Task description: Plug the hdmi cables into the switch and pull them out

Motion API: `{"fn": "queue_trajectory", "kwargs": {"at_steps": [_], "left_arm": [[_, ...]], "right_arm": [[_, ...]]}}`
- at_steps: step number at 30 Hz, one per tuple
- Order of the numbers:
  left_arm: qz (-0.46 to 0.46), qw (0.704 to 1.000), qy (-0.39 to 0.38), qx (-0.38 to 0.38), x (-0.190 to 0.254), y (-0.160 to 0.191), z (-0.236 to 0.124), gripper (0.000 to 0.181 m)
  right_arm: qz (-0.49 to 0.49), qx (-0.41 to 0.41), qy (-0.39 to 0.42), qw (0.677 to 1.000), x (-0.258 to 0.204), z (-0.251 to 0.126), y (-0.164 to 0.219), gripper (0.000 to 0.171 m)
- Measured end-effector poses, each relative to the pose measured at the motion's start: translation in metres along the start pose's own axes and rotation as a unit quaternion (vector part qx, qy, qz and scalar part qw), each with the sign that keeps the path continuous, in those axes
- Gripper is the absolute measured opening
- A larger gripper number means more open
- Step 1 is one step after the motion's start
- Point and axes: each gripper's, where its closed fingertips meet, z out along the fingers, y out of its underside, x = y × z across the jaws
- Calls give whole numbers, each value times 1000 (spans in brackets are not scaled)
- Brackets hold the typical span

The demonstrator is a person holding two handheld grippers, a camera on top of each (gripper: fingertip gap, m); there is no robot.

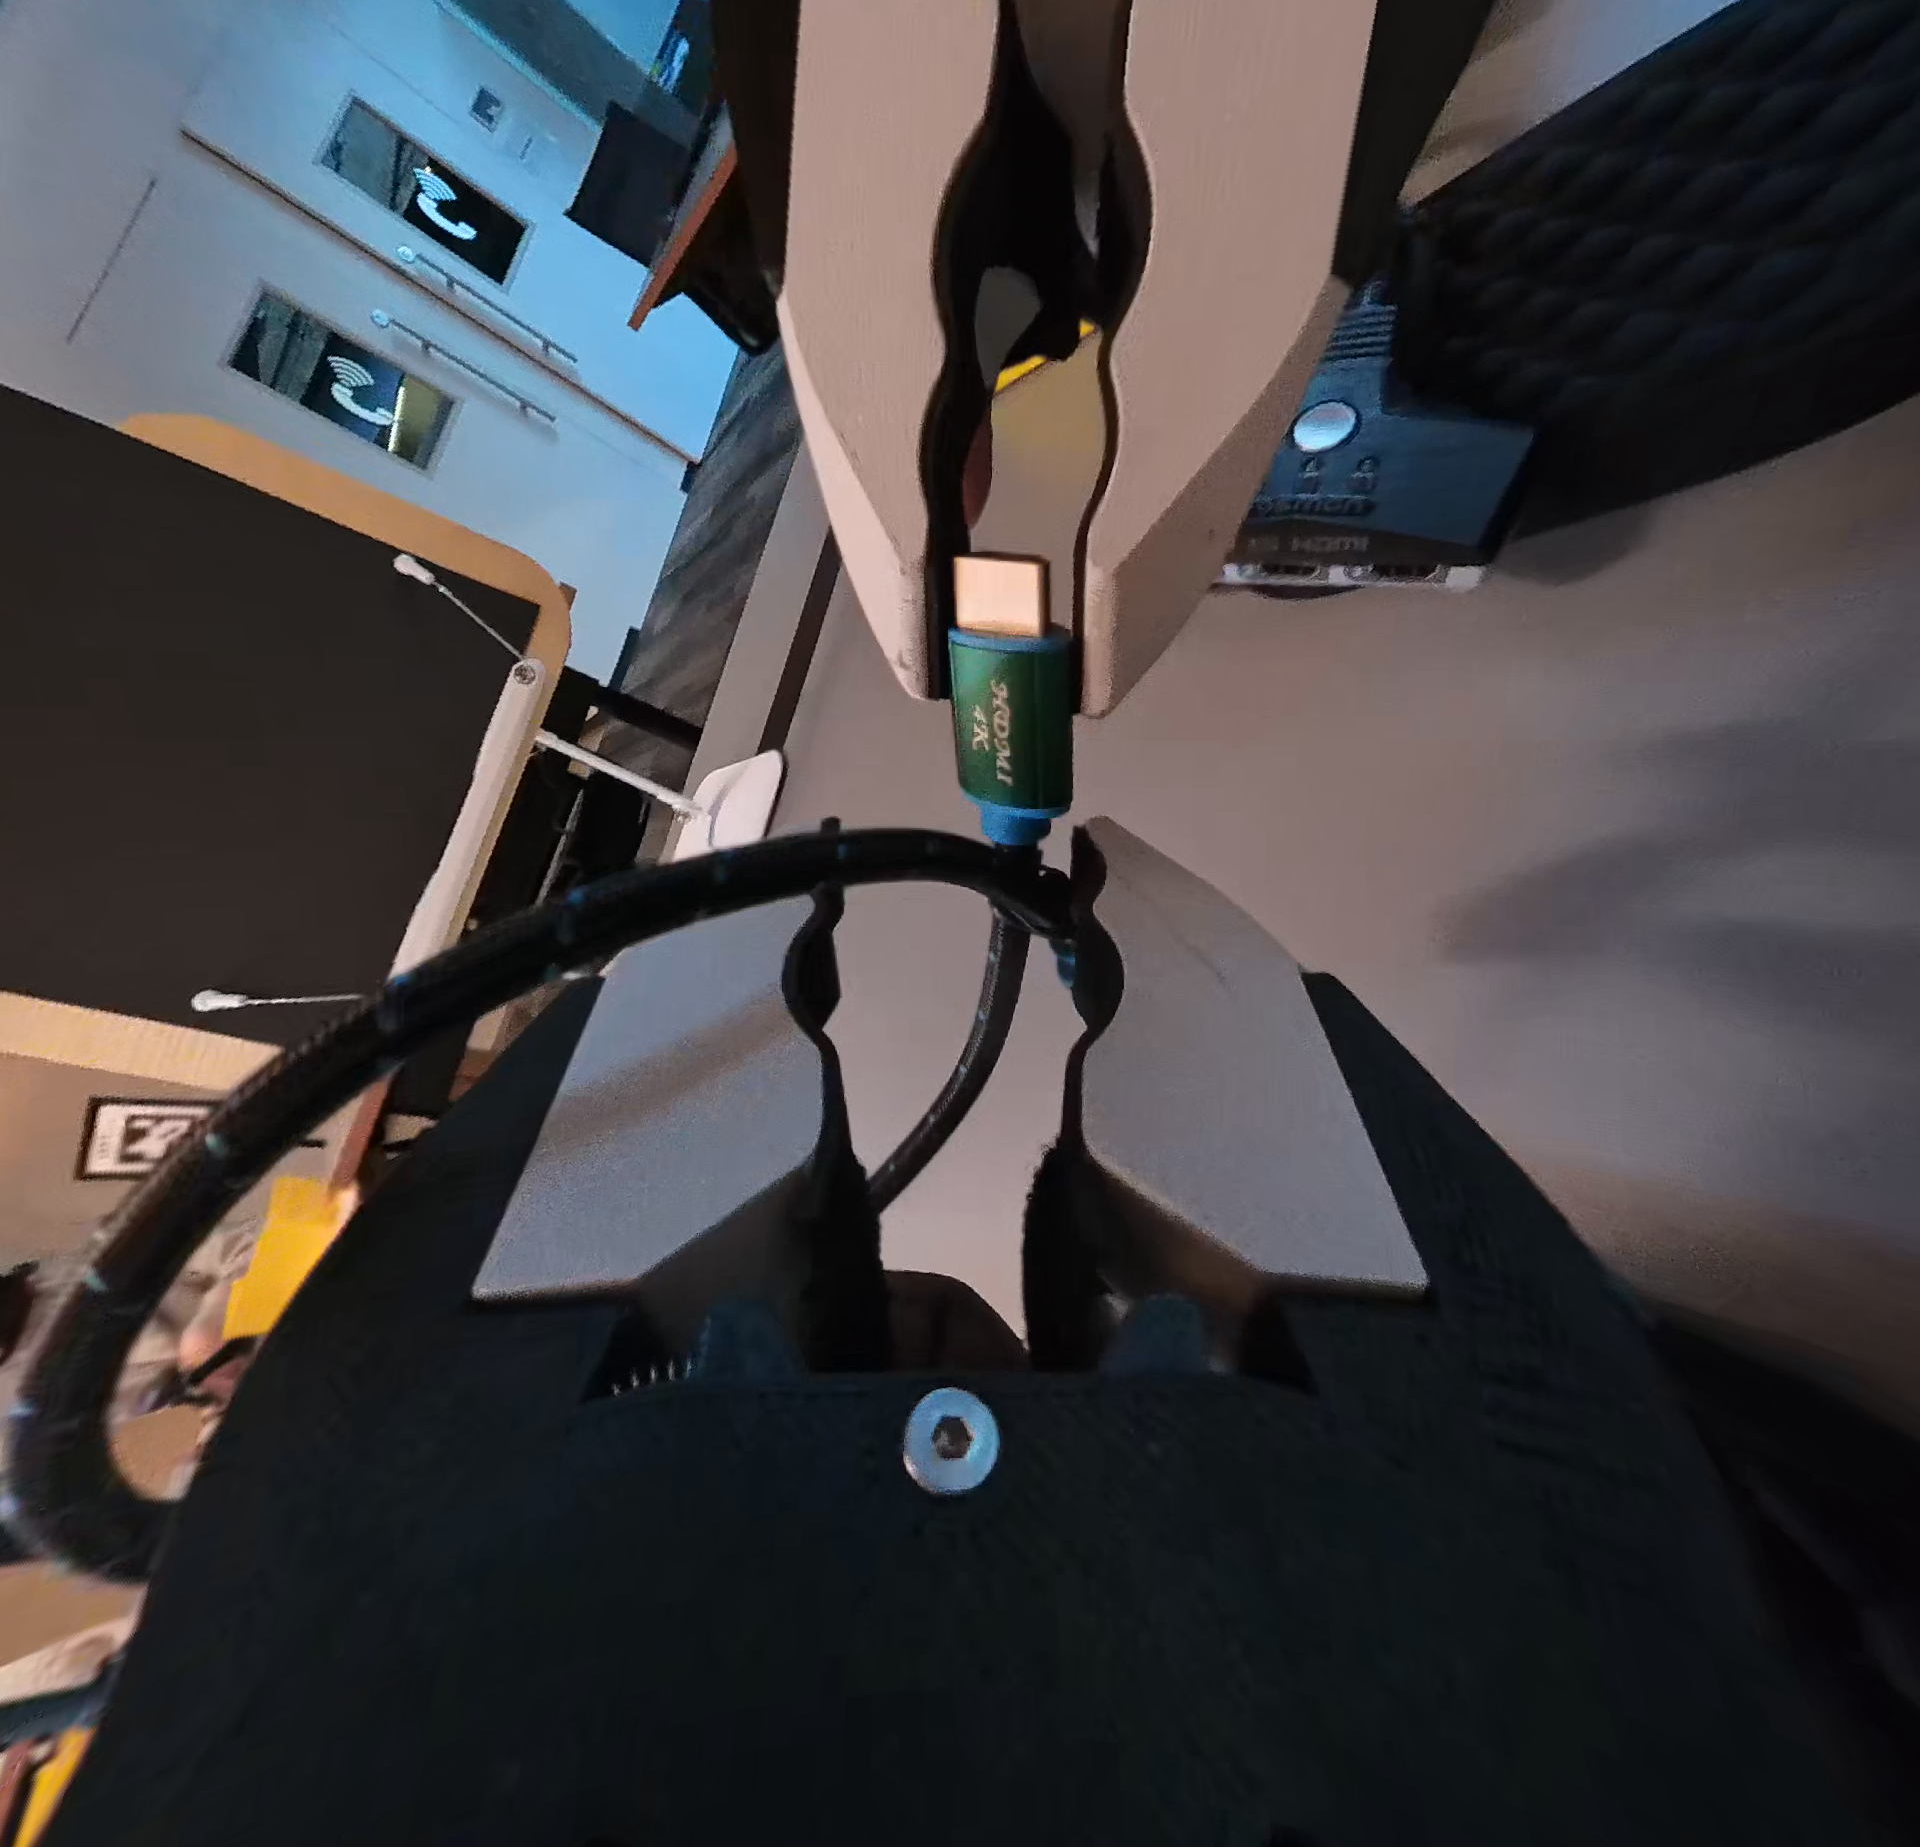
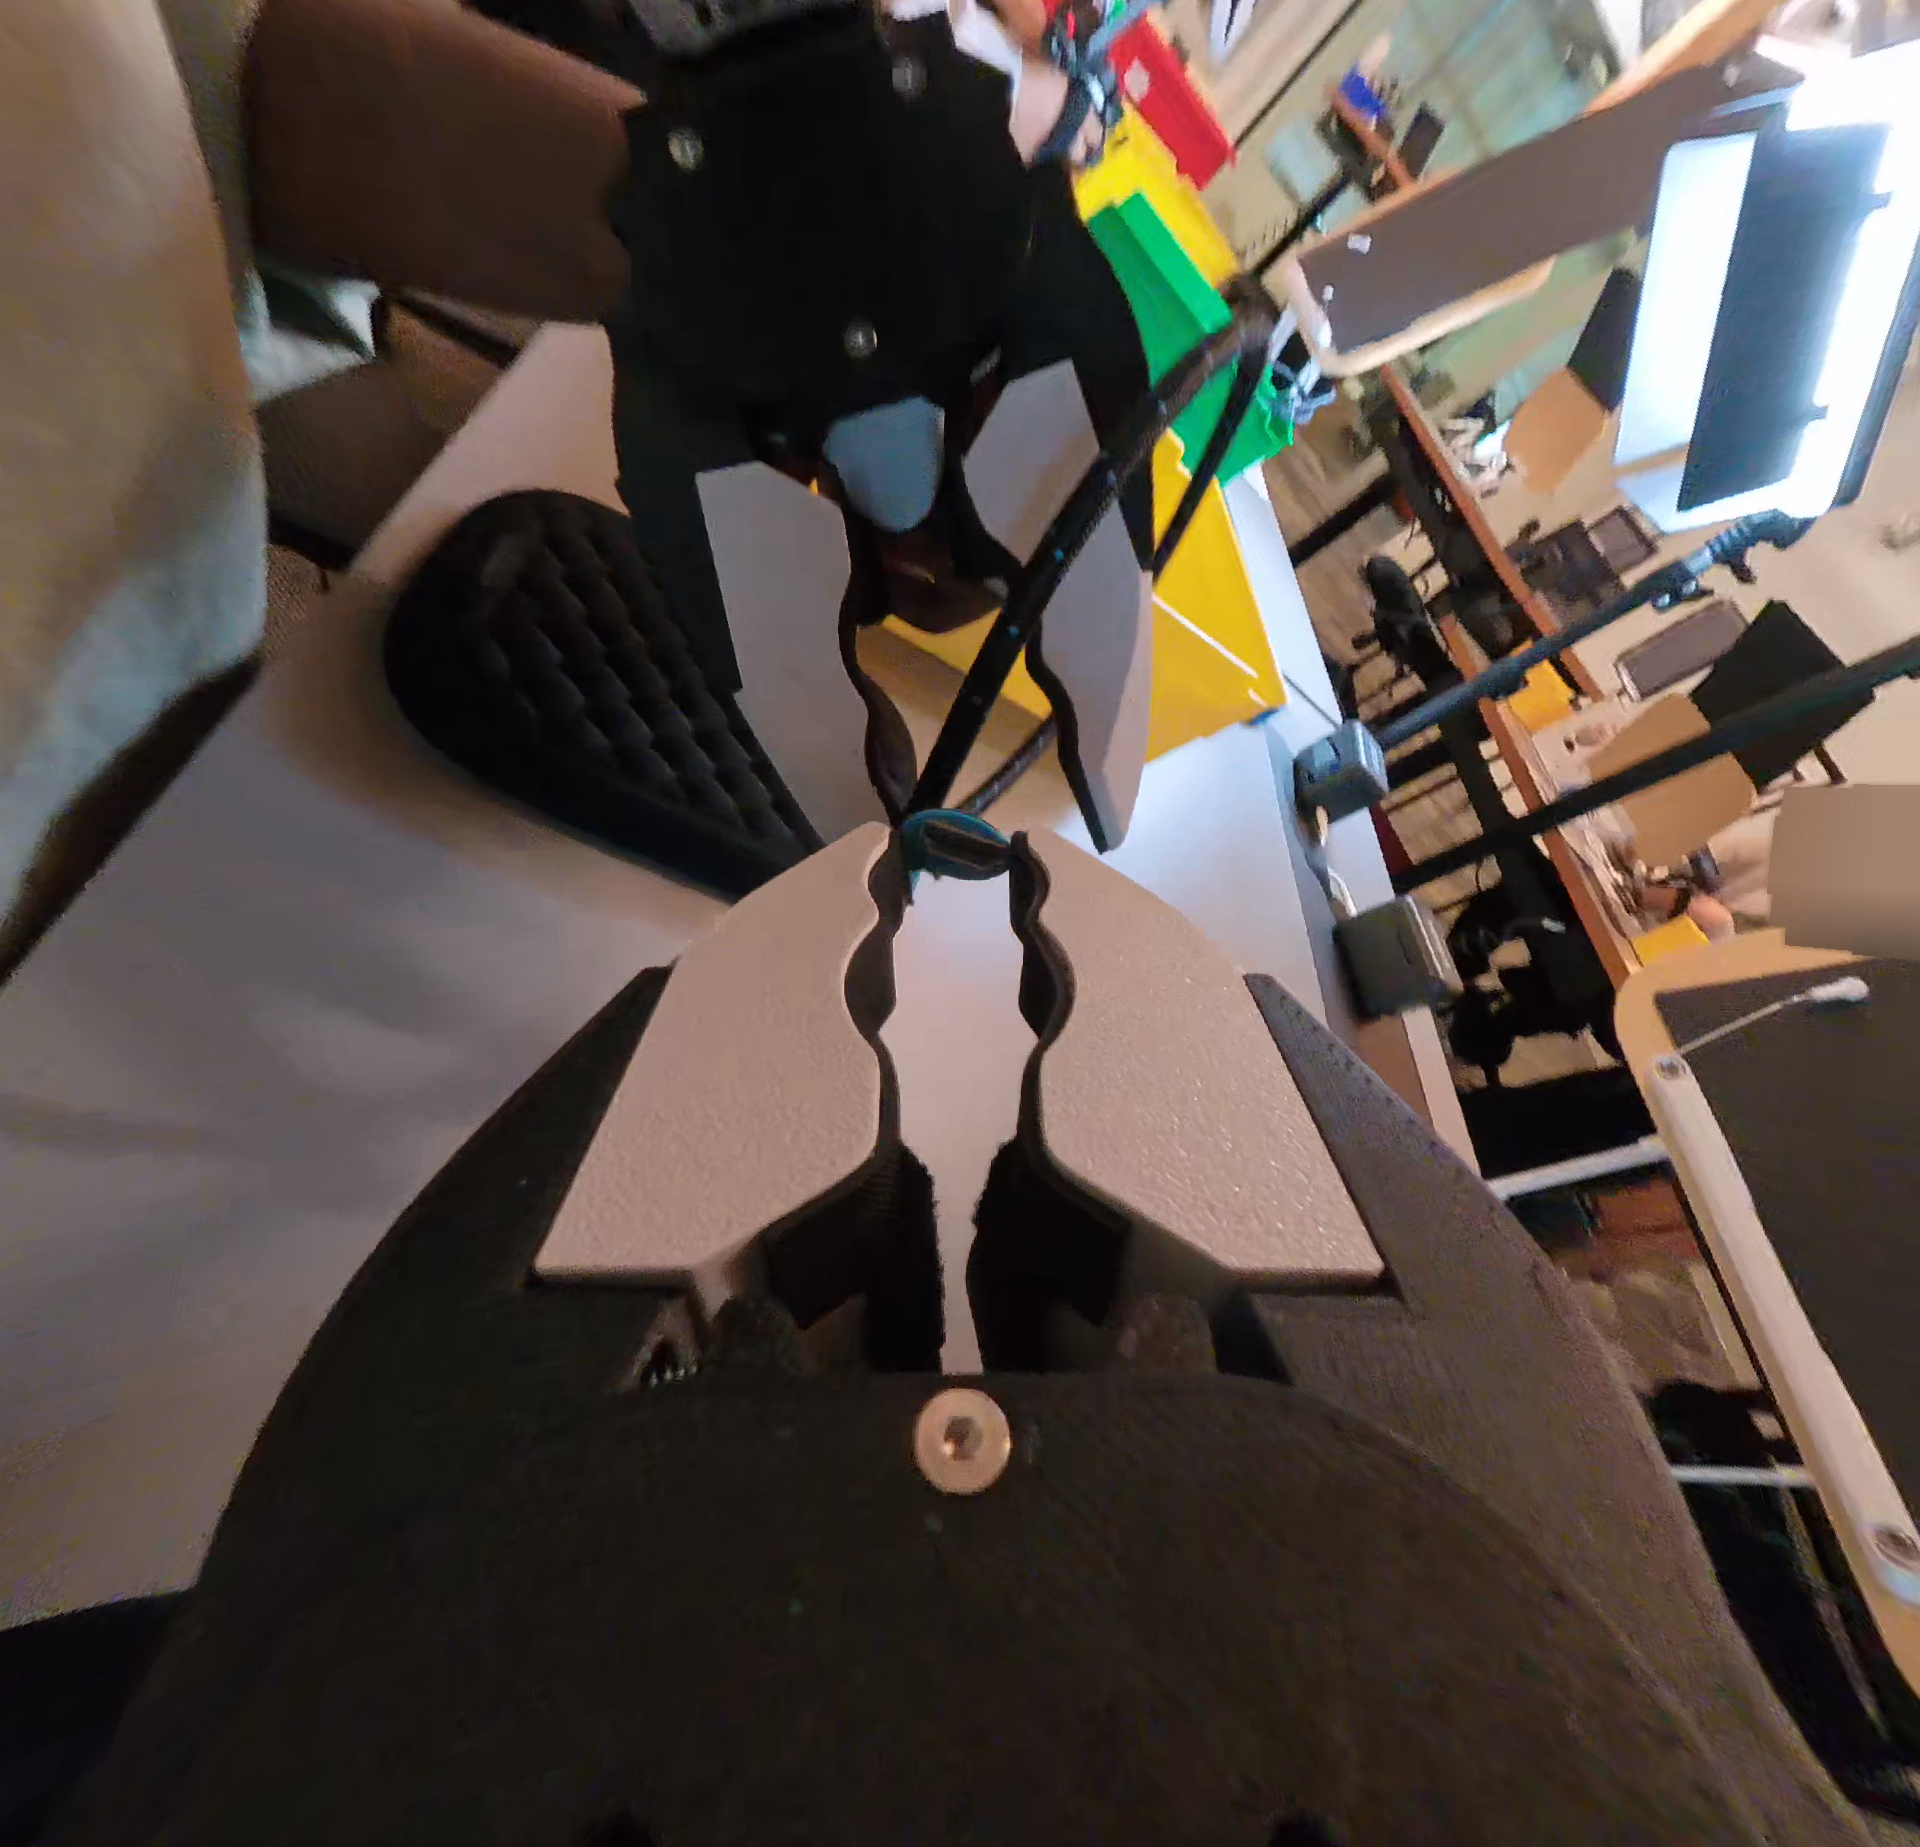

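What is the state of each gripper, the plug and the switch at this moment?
right gripper: shut on the HDMI plug
left gripper: open around the cable
HDMI plug: unplugged, held clear of the switch
switch: lying on the table, this plug not inserted

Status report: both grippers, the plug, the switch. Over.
Right gripper shut on green HDMI plug, gold tip bare, unplugged. Left gripper open, cable running between its fingers. Switch on table, partly behind right finger.
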Motion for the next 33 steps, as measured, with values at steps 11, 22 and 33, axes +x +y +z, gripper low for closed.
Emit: {"fn": "queue_trajectory", "kwargs": {"at_steps": [11,22,33], "left_arm": [[-47,995,22,82,9,-12,12,13],[121,977,-70,-163,-2,21,20,12],[110,986,-47,-115,5,7,15,13]], "right_arm": [[-11,31,23,999,3,-18,5,17],[102,-76,70,989,3,-2,23,41],[-55,-149,71,985,5,2,33,22]]}}
